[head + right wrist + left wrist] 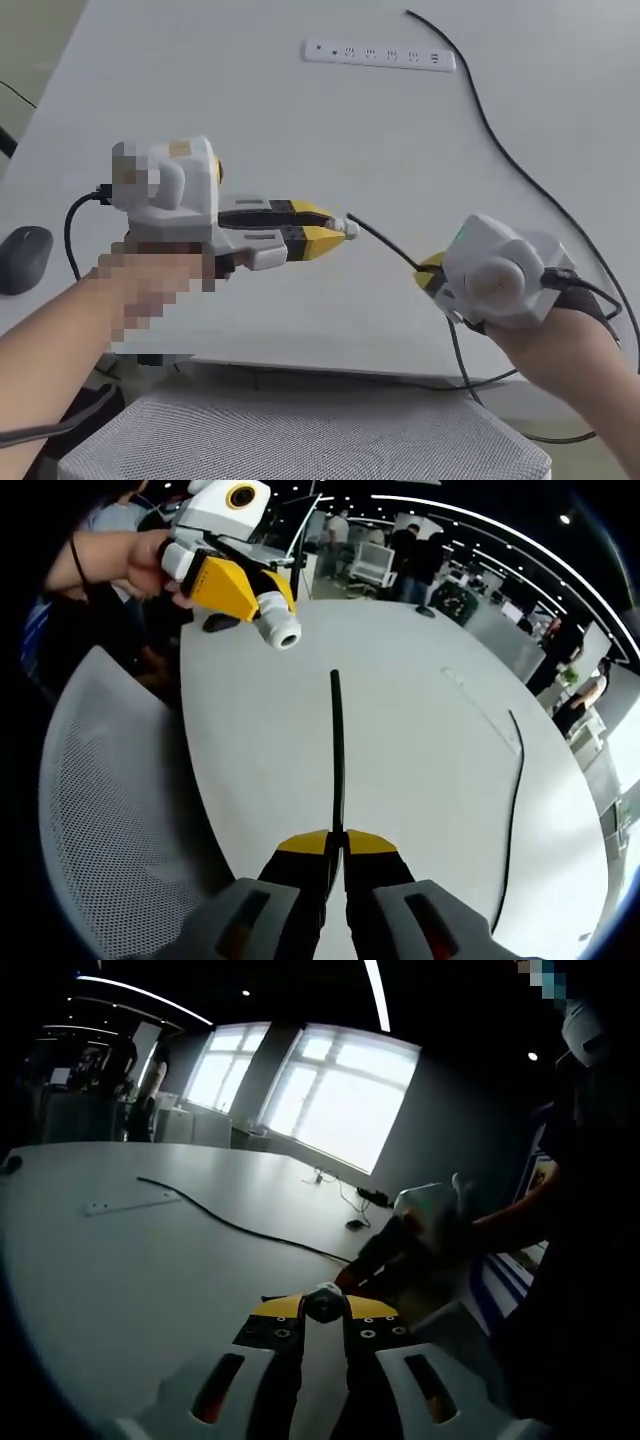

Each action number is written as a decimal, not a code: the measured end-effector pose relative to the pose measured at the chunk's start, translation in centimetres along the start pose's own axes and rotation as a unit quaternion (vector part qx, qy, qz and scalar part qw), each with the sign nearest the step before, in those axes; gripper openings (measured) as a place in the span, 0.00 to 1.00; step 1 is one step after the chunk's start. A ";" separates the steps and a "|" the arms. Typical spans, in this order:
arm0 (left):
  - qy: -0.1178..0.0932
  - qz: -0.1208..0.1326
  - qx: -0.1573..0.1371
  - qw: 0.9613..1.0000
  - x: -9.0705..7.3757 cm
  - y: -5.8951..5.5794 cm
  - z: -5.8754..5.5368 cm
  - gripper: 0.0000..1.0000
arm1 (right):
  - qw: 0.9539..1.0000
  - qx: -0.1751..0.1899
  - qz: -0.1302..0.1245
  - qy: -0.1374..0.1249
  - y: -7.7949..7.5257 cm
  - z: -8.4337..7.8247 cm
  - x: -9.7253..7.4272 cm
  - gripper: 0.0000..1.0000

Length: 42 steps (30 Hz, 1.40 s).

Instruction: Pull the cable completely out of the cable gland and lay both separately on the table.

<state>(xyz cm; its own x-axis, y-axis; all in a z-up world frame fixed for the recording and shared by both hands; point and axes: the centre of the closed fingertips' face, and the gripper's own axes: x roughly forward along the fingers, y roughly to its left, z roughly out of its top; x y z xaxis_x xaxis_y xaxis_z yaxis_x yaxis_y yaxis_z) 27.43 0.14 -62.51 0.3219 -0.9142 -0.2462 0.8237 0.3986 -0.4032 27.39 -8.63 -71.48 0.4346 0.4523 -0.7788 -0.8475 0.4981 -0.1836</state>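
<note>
My left gripper (333, 229) is held above the white table's front edge, shut on the white cable gland (347, 229). The gland (323, 1303) sits between that gripper's yellow-tipped jaws. My right gripper (430, 276) is lower right, shut on the short black cable (385, 243). In the right gripper view the cable (337, 750) sticks straight out from the jaws. Its free end lies apart from the gland (279, 626), a little below and to the right. The left gripper (262, 598) shows there at the upper left.
A white power strip (378, 54) lies at the far side of the table (250, 120). A long black cord (520, 170) runs down the right. A dark mouse (25, 258) sits at the left edge. A grey mesh chair (300, 435) stands below the front edge.
</note>
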 end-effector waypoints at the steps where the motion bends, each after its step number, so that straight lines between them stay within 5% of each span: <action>1: 0.001 0.000 0.001 1.000 0.0 0.0 -0.1 0.15 | 1.000 -0.001 0.000 0.000 0.0 0.0 0.0 0.00; 24: -0.006 0.010 0.002 1.000 -0.5 1.0 -1.5 0.15 | 1.000 -0.021 0.006 -0.011 -1.4 3.8 0.7 0.00; 42: 0.004 0.016 -0.006 1.000 -2.4 2.4 -5.4 0.15 | 0.998 -0.059 0.028 -0.013 -1.5 10.1 4.7 0.00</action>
<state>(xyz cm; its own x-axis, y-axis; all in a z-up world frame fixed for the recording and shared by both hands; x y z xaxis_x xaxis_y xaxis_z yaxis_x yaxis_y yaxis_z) 26.14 3.64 -67.65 0.3441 -0.9005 -0.2660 0.8073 0.4284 -0.4059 33.76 0.28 -68.79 0.3925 0.4972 -0.7738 -0.8999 0.3817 -0.2111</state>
